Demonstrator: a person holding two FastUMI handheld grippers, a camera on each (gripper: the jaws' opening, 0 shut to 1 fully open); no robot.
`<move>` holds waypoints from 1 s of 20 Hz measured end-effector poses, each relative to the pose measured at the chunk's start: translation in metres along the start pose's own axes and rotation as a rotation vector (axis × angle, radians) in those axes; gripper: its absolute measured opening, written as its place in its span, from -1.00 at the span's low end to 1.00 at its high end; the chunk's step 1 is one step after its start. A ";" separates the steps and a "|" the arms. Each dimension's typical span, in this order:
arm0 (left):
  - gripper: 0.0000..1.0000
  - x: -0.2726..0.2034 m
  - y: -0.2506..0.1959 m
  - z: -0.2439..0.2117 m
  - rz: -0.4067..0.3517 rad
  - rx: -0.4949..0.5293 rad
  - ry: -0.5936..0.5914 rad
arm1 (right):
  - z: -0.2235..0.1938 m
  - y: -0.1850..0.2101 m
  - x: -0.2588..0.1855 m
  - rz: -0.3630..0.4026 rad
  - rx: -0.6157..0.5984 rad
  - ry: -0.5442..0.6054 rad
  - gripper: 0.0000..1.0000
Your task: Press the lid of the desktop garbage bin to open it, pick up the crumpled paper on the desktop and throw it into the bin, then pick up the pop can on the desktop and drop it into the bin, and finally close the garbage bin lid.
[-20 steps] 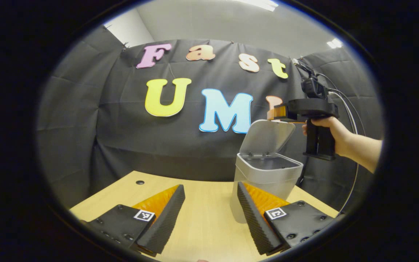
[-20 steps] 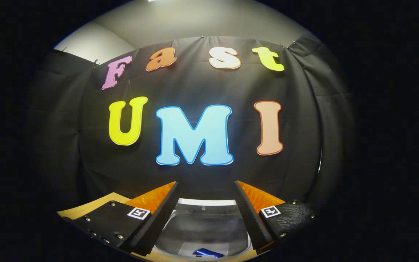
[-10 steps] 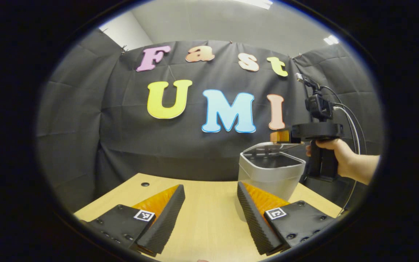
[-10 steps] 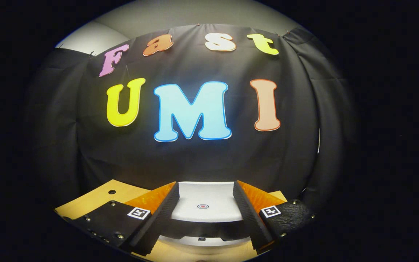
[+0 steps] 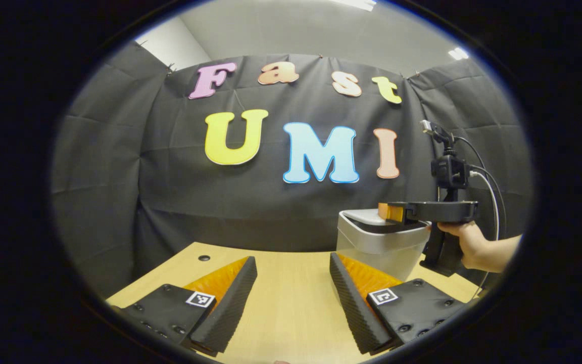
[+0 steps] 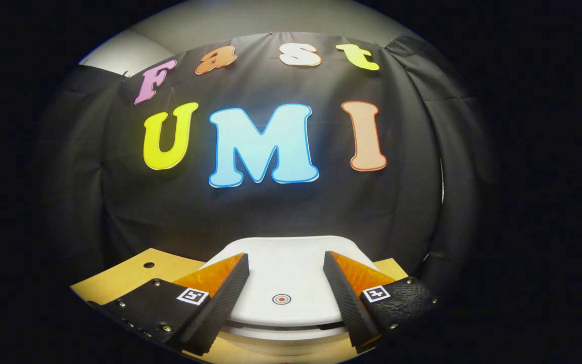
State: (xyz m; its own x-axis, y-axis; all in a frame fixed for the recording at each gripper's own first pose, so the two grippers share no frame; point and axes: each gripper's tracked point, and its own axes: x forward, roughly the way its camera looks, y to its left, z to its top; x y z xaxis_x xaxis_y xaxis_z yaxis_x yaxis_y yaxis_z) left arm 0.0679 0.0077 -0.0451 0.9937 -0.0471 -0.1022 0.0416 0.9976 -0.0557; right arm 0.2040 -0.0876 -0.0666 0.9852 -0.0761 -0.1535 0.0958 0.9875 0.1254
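Pale wooden desktop (image 5: 291,283) against black cloth booth wall. Garbage bin (image 5: 382,247) stands at its far right, lid (image 6: 281,278) nearly flat on the rim. Step in hand — closing the lid. Judged: press straight down near the red dot mark (image 6: 281,299) until it latches, without tipping the bin. Right gripper (image 6: 283,298) over the lid, jaws apart, gripping nothing; contact cannot be told. Left gripper (image 5: 291,298) — jaws apart, empty, above the desktop.

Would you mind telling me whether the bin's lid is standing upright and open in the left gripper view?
No, the lid lies nearly flat on the bin, with the right tongs resting over it.
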 end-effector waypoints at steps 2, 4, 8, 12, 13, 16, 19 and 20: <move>0.92 0.002 -0.002 -0.002 -0.003 0.004 0.003 | 0.003 0.000 0.001 -0.004 -0.028 -0.027 0.90; 0.92 0.005 -0.005 -0.004 -0.006 0.007 0.008 | -0.005 -0.001 0.004 -0.002 -0.038 -0.025 0.91; 0.92 0.007 -0.013 -0.005 -0.015 0.004 0.014 | -0.010 -0.001 0.006 0.007 -0.049 -0.033 0.92; 0.92 0.009 -0.015 -0.005 -0.008 0.007 0.015 | -0.013 0.000 0.005 0.007 -0.074 -0.045 0.93; 0.91 0.009 -0.016 -0.005 -0.006 0.007 0.014 | -0.015 0.000 0.006 0.007 -0.078 -0.053 0.93; 0.89 0.006 -0.016 -0.007 0.007 0.009 0.018 | -0.018 -0.001 0.007 0.006 -0.086 -0.052 0.94; 0.88 0.006 -0.014 -0.011 0.023 0.014 0.030 | -0.022 -0.005 0.007 0.002 -0.053 -0.080 0.95; 0.87 0.005 -0.013 -0.010 0.030 0.018 0.030 | -0.016 -0.003 0.005 0.000 -0.055 -0.115 0.94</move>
State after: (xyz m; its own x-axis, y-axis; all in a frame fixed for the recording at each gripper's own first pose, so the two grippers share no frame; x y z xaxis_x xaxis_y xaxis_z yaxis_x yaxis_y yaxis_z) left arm 0.0716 -0.0057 -0.0547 0.9909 -0.0185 -0.1335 0.0139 0.9993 -0.0348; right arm 0.2068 -0.0884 -0.0831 0.9953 -0.0878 -0.0398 0.0905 0.9934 0.0707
